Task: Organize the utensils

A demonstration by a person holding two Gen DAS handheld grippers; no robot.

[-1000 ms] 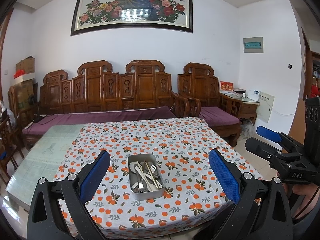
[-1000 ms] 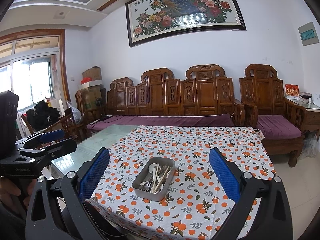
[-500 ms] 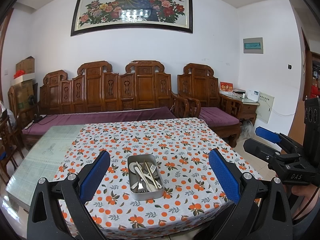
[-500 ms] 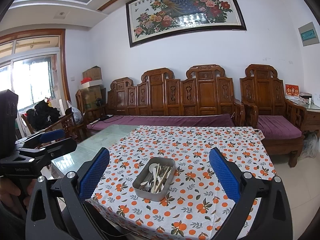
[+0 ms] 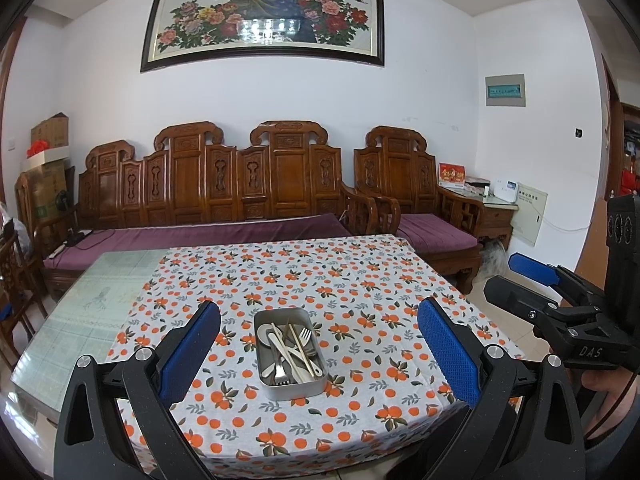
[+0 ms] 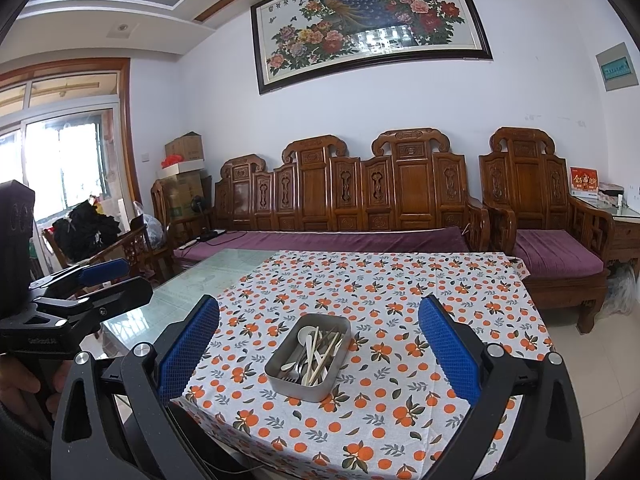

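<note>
Orange-print tablecloth [image 5: 360, 280] — carved sofa [image 5: 224, 184] behind.

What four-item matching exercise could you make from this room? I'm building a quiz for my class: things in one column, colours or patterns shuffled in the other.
Things:
1. utensil tray
2. sofa cushion
3. tablecloth
4. left gripper pads

Colours or patterns:
A. blue
B. white with orange fruit print
C. grey metal
D. purple

Pairs: 1-C, 2-D, 3-B, 4-A
</note>
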